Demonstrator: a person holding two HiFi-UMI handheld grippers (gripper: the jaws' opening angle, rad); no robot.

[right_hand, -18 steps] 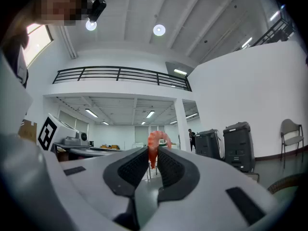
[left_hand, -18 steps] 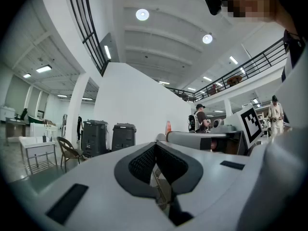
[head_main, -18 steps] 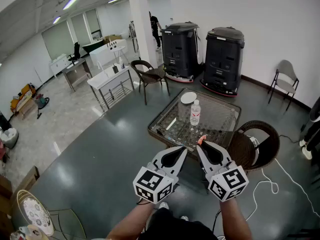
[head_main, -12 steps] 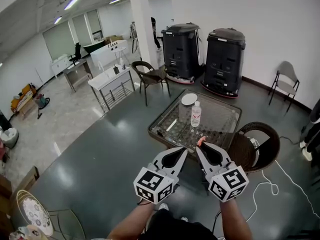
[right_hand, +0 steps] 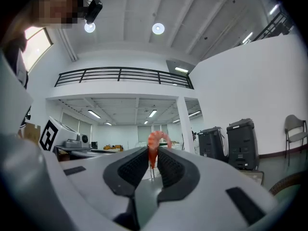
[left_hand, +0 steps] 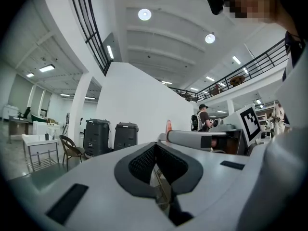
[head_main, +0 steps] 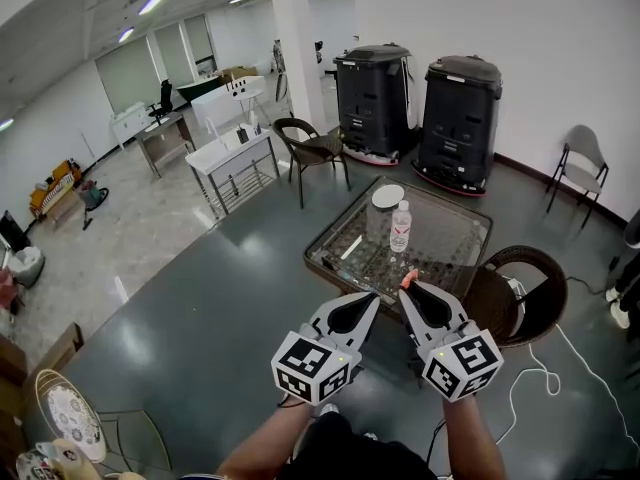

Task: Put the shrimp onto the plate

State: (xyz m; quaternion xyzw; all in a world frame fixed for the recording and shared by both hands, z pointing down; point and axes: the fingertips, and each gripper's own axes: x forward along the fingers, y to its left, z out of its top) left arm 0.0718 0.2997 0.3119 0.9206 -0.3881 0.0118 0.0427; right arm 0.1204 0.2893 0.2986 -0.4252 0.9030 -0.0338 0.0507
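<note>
An orange shrimp (right_hand: 155,146) is pinched between the jaw tips of my right gripper (right_hand: 153,159); in the head view the shrimp (head_main: 407,277) pokes out past that right gripper (head_main: 408,288). My left gripper (head_main: 372,299) is beside it, jaws together with nothing between them; the left gripper (left_hand: 155,147) looks the same in its own view. Both are held up in the air, short of a glass-topped table (head_main: 440,244). A white plate (head_main: 387,196) lies at that table's far corner.
A water bottle (head_main: 401,227) stands on the table near the plate. A wicker chair (head_main: 523,290) is to the table's right, another chair (head_main: 310,148) beyond it. Two black machines (head_main: 420,110) stand against the wall. A white cable (head_main: 535,376) lies on the floor.
The view has shifted slightly; the table and grippers sit a little further right and lower in the head view. Both grippers keep their pose and the shrimp stays held.
</note>
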